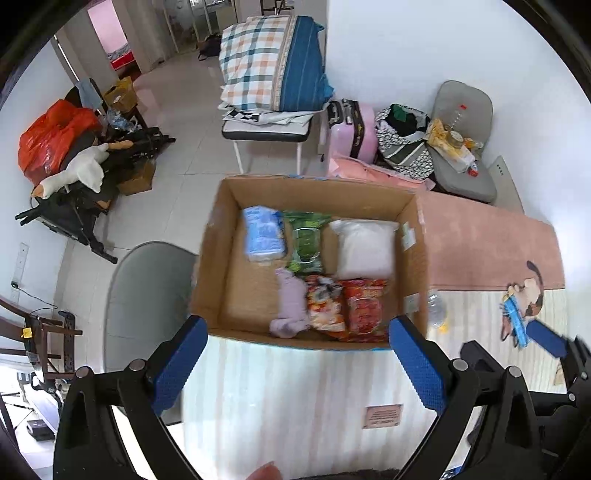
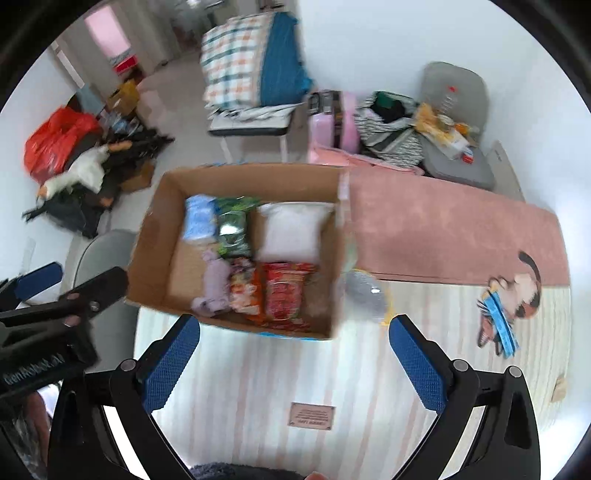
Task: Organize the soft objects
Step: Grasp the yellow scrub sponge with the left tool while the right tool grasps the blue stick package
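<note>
Ahead of both wide-open, empty grippers, left gripper (image 1: 297,347) and right gripper (image 2: 293,345), sits a rectangular cardboard box (image 1: 236,291) on the striped mat. Inside lie crinkly snack packets (image 1: 364,308), a lilac rolled cloth (image 1: 290,308) lengthwise away, a puffy white pillow (image 1: 364,249). A plastic bottle (image 2: 364,295) stands right of the box.

Ahead of my tools, pale floor tiles (image 1: 192,122) are shining under soft daylight, and white walls (image 1: 406,48) are closing in the room on the right. Straight ahead a folding cot (image 1: 267,129) is carrying a plaid quilt (image 1: 255,62). Far right, a grey chair (image 1: 465,147) is standing against the wall beside a pink suitcase (image 1: 347,133). Far left, a doorway (image 1: 107,33) is glowing pink, with an orange bag (image 1: 51,136) lying nearer me. A pink blanket (image 1: 491,243) is spreading out on my right.
</note>
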### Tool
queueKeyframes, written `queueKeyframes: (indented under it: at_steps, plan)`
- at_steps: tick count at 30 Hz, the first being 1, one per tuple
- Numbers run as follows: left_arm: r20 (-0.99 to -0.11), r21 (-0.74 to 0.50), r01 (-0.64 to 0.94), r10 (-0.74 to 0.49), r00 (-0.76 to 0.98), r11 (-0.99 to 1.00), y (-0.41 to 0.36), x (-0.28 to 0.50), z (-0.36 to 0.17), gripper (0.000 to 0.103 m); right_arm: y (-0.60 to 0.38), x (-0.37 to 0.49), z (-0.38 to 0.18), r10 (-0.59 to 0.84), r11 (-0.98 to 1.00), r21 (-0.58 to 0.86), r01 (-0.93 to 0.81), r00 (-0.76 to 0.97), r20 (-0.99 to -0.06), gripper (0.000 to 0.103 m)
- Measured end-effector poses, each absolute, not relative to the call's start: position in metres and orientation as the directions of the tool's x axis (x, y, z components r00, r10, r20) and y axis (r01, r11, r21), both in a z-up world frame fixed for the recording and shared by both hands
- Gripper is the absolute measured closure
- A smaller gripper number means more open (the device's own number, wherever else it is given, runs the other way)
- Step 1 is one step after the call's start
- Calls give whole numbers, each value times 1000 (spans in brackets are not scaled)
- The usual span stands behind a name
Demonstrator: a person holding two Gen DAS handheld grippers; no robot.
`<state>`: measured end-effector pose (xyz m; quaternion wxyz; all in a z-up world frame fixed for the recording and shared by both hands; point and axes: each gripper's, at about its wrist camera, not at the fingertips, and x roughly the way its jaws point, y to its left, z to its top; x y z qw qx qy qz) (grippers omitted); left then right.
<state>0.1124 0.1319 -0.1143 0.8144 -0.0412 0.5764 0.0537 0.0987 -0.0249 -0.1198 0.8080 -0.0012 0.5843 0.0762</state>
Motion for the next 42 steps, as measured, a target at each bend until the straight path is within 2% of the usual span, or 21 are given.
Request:
queueKeyframes:
  at_steps: [4,10,13,17,25,33,35,36,38,39,40,42]
  plan:
    - [-955,-75,-78,-49,294,994,80,135,-128,2,-93,101,-131,73,997,77,2,288,-955,0]
    - [-978,-183,34,-186,96,982,-24,175,-185,2,-219,100,-164,-24,977,24,213,218,-976,0]
    - [-979,-206,-1,-206,-8,979,-65,192,-227,2,-279,99,-182,-58,958,-3,288,183,-981,0]
    - [-978,-167,-125,-180,-106,978,-95,212,-284,2,-343,104,-208,-89,940,-39,338,135,-987,0]
    - [-970,-49,-213,-97,-223,976,-121,227,-364,2,-414,135,-275,-106,959,-100,266,8,-994,0]
    - [-964,6,-369,-93,-250,929,-96,241,-397,4,-418,168,-351,-157,983,-166,82,-106,-982,0]
    - [-967,42,-372,-57,-249,927,-94,244,-402,12,-419,174,-367,-145,986,-154,66,-126,-981,0]
    - [-968,60,-367,-35,-247,928,-94,245,-403,25,-419,177,-375,-139,987,-149,63,-135,-981,0]
    - [-974,45,-377,-43,-222,925,-94,244,-402,34,-420,182,-387,-128,989,-138,61,-153,-980,1]
    - [-976,38,-370,-45,-212,928,-95,244,-401,42,-420,185,-393,-118,990,-129,59,-162,-980,2]
    - [-978,33,-352,-42,-203,935,-98,244,-399,51,-420,187,-398,-106,991,-118,59,-170,-980,4]
    - [-981,47,-290,-11,-194,956,-110,244,-395,61,-419,190,-406,-96,993,-107,53,-184,-978,10]
